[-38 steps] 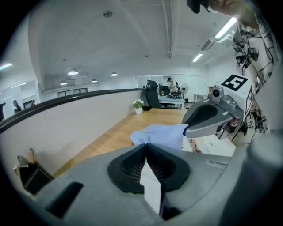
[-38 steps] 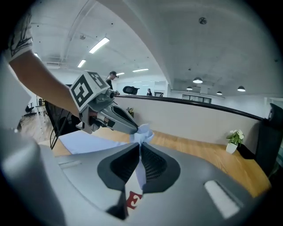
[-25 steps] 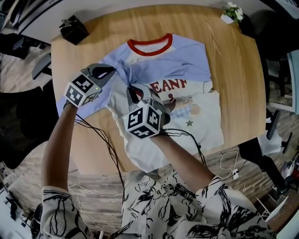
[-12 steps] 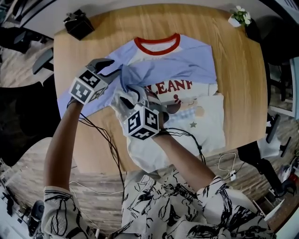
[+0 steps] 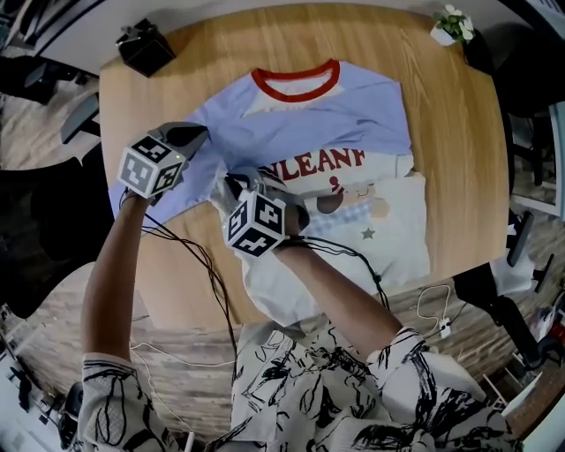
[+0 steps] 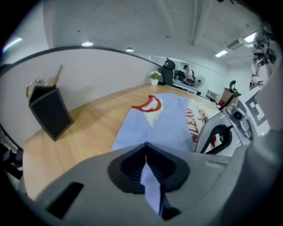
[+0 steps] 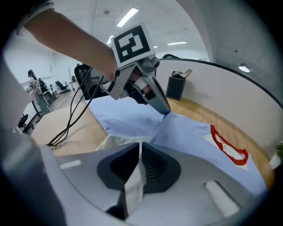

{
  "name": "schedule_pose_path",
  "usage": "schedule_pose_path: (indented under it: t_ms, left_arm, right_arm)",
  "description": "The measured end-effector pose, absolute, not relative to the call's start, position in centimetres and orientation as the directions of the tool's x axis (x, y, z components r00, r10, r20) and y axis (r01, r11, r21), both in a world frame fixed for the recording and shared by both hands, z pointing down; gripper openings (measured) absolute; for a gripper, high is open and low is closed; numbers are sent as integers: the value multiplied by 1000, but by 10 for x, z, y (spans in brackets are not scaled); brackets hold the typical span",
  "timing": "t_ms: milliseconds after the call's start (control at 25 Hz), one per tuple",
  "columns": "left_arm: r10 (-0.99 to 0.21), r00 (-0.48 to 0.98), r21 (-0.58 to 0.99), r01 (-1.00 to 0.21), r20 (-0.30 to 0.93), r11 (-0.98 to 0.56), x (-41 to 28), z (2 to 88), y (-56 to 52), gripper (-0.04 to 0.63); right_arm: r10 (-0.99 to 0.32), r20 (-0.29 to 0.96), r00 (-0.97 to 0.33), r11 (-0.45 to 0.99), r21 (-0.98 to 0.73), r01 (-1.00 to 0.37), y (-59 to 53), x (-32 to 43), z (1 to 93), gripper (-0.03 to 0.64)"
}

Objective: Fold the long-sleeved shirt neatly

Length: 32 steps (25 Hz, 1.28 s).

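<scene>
The long-sleeved shirt (image 5: 318, 124), with pale blue sleeves, a red collar and a white front with red print, lies spread on the round wooden table (image 5: 450, 150). My left gripper (image 5: 199, 134) is at the shirt's left sleeve. In the left gripper view my left gripper (image 6: 146, 152) is shut on a strip of blue sleeve cloth (image 6: 152, 187). My right gripper (image 5: 235, 183) sits just right of it at the body's left edge. Its jaws are closing, and in the right gripper view my right gripper (image 7: 139, 149) pinches white cloth (image 7: 134, 185).
A black box (image 5: 144, 46) stands at the table's far left edge. At the far right edge is a small potted plant (image 5: 448, 22). Black cables (image 5: 203, 265) trail from the grippers over the near table edge. Chairs and office floor surround the table.
Half a second ago the left jaws stood apart and a ridge of blue sleeve was bunched up between the grippers. Both grippers have sunk towards the table and now pinch cloth.
</scene>
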<state>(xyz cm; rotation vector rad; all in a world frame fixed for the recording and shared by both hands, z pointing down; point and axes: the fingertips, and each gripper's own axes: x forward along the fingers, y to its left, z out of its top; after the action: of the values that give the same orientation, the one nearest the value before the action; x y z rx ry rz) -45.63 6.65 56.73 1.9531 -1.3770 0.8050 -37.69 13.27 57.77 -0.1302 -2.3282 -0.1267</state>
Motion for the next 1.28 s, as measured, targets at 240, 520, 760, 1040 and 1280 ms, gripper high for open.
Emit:
schedule_pose_path:
  t_ms: [240,520,760,1040,1280]
  left_arm:
    - [-659,171,147,-985,733,-92,-489,568,104,54]
    - [-836,-305,46,-930,456,364,-527,448,225,227]
    - [-619,-640,59,-672,455,738,-524,434,383,242]
    - [-544,-620,113,-595,565,796,-509,494,424,255]
    - [-534,-558,175,-569,635,803,-520,542,409,244]
  right_arm:
    - [109,694,-711,980,45,195,139,-379,564,124]
    - [220,568,-793,958,27,286,151,-424,478,285]
    - [308,552,-775,879,145,453,187,-482,413,299]
    - [397,584,-708,799,160,580,256,-558,423,302]
    - [417,708,-569,732,110,673,299,-599,504,284]
